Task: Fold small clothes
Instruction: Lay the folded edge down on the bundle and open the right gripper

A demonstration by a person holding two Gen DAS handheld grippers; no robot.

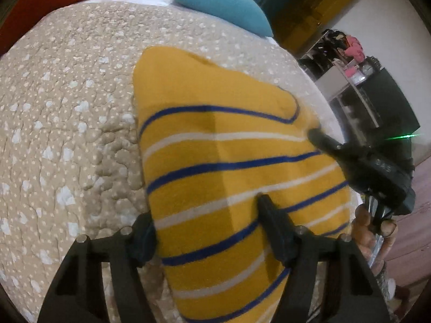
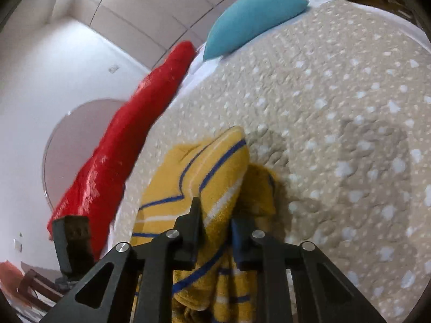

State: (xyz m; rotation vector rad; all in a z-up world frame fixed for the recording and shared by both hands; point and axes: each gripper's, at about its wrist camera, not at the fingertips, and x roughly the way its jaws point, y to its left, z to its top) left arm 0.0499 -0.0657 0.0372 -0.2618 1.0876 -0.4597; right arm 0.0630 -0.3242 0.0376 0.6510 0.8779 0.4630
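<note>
A small yellow garment with blue and white stripes [image 1: 215, 161] lies on the beige quilted bed [image 1: 67, 107]. My left gripper [image 1: 207, 220] straddles its near edge, with cloth between the widely spaced fingers. My right gripper [image 2: 215, 215] is shut on a bunched fold of the same garment [image 2: 215, 167] and holds it lifted off the quilt. The right gripper also shows in the left wrist view [image 1: 317, 137], at the garment's right edge.
A teal pillow [image 1: 223, 5] and a red blanket [image 2: 129, 140] lie at the head and side of the bed. Shelves with clothes [image 1: 350, 62] stand beyond the bed's right edge. The other gripper's body [image 2: 71, 242] shows at lower left.
</note>
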